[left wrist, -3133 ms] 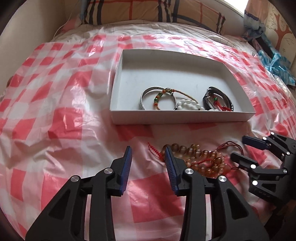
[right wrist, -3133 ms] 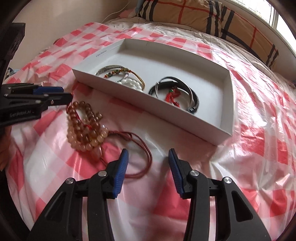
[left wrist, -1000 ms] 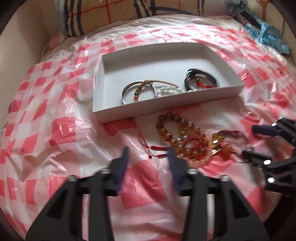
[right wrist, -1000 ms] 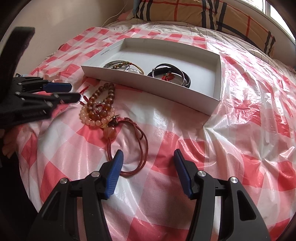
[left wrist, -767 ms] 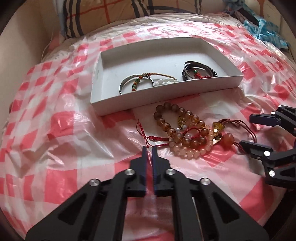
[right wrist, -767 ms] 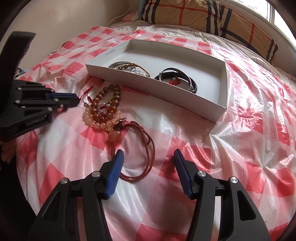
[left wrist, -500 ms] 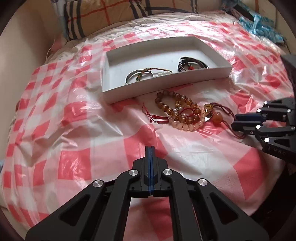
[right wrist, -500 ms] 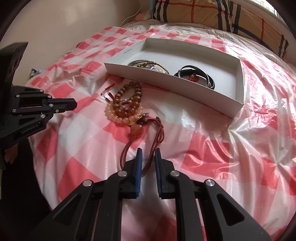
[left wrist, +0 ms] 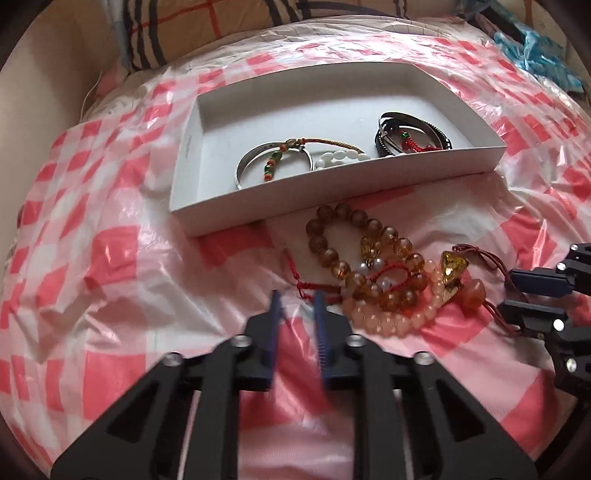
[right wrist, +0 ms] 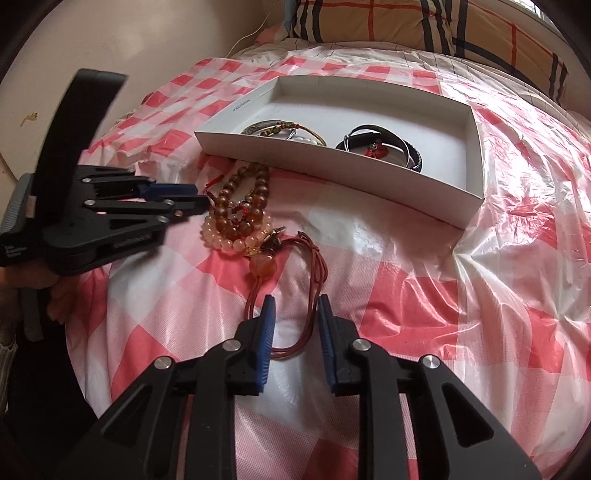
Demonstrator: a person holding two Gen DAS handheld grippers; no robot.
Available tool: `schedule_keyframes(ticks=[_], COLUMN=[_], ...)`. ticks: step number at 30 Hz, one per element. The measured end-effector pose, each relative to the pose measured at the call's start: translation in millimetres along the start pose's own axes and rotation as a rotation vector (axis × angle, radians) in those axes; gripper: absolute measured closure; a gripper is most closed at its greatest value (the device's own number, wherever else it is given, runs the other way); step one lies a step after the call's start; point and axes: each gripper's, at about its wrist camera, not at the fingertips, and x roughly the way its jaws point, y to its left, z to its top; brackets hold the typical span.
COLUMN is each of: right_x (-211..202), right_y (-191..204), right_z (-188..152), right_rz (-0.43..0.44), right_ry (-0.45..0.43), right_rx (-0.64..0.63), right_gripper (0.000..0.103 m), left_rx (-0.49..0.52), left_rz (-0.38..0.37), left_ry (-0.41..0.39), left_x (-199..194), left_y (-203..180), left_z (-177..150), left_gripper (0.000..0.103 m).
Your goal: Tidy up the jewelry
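partly done | bangles (left wrist: pixel 273 164) in white box (left wrist: pixel 332 199) | bead bracelets (left wrist: pixel 369 273), cord necklace (right wrist: pixel 314 273) left at 6 o'clock | left hand-held gripper (left wrist: pixel 297 306), right hand-held gripper (right wrist: pixel 293 314) part-open, empty

A box (left wrist: pixel 207 206) lies on the cloth (left wrist: pixel 110 280) toward its far edge, pillow (right wrist: pixel 424 22) behind. In the box, a bangle (left wrist: pixel 243 166) lies left, a band (left wrist: pixel 439 133) right. Before the box's near wall lie beads (left wrist: pixel 369 273), a cord (right wrist: pixel 314 273) to their right.
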Motion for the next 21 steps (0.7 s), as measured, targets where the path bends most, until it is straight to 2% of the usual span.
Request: schedule_keyframes(ticks=[2,7,10,12,15,18,19,20,21], right_x=[0.2,-2.5,-7.2,-8.2,-5.3,-4.2,-3.4,-2.8,-2.2], right_y=[0.6,1.3,-1.0,-2.2,-2.8,-3.7,-4.1,-4.5,-4.8], right_z=[0.5,-0.5,-1.4,-1.7,-2.4,-2.1,-2.0,-1.7,-1.8], right_rz=[0.0,0.041,0.076,0.081,0.075,0.075,0.075,0.074,0.073], right_ry=[-0.002,-0.008,-0.019,-0.021,-0.008,-0.006,-0.005,-0.003,-0.002], right_rx=[-0.005,0.001,0.031,0.044,0.061,0.064,0.066,0.067,0.065], right_gripper=[0.079,0.093,0.094,0.094,0.094,0.094,0.094,0.094,0.094], left_rx=[-0.007,-0.05,-0.055,-0.051,-0.056,-0.013,0.003,0.02,0.03], left_rz=[-0.009,-0.089,-0.128,-0.142,-0.117,-0.038,-0.013,0.028,0.051], left_ry=[-0.009,-0.053,-0.093,-0.117,-0.121,-0.098,-0.09,-0.08,-0.074], left_x=[-10.8,-51.2,-75.6,-81.4,-69.7,-39.4,-31.4,-19.7,-11.9], left_y=[2.2,11.3,14.2,14.3,11.6,1.7,-0.6,-3.8,-5.2], left_z=[-6.2,-29.8,-40.8,-37.9,-20.3,-0.3,3.5,7.5,9.5], left_gripper=[0.103,0.103,0.103,0.103,0.101,0.083,0.072,0.066,0.064])
